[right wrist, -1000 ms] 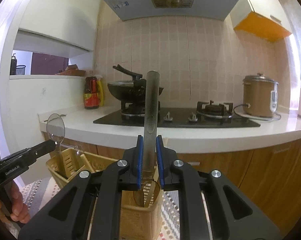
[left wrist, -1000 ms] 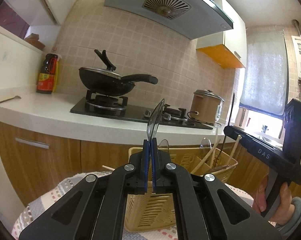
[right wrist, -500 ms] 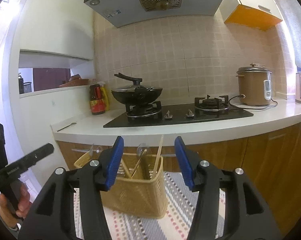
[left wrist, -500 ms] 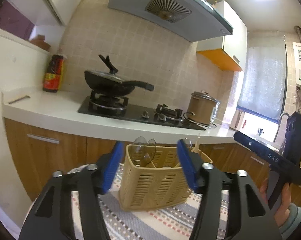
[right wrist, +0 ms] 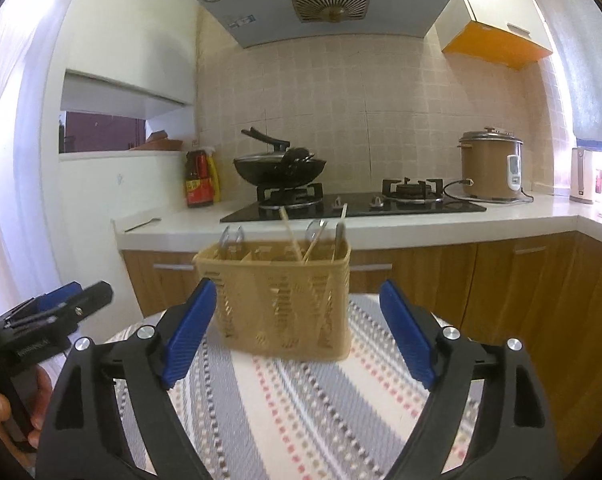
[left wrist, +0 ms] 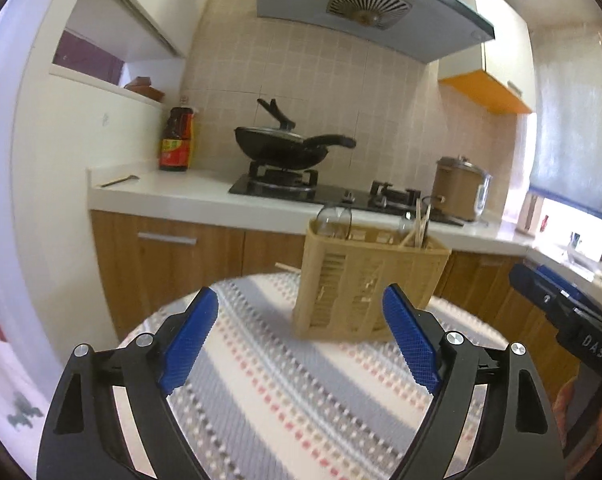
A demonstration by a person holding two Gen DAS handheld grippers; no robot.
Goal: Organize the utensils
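We read only one text for certain: the white letters "DAS" on the black body of the right gripper (left wrist: 573, 320), seen to the right of the left gripper's blue pads. On the left gripper (right wrist: 57, 304), left of the right gripper's pads, there is a white lettered line too blurred to read. The sauce bottle (left wrist: 175, 139) label is illegible.

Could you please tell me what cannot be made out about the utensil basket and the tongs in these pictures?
- Basket floor and utensil lower ends: both views, hidden by its slatted walls.
- Spoons: left view, blurred, count unclear.
- Right tongs: left view, cut off by the edge.
- Left tongs: right view, tips overlap.
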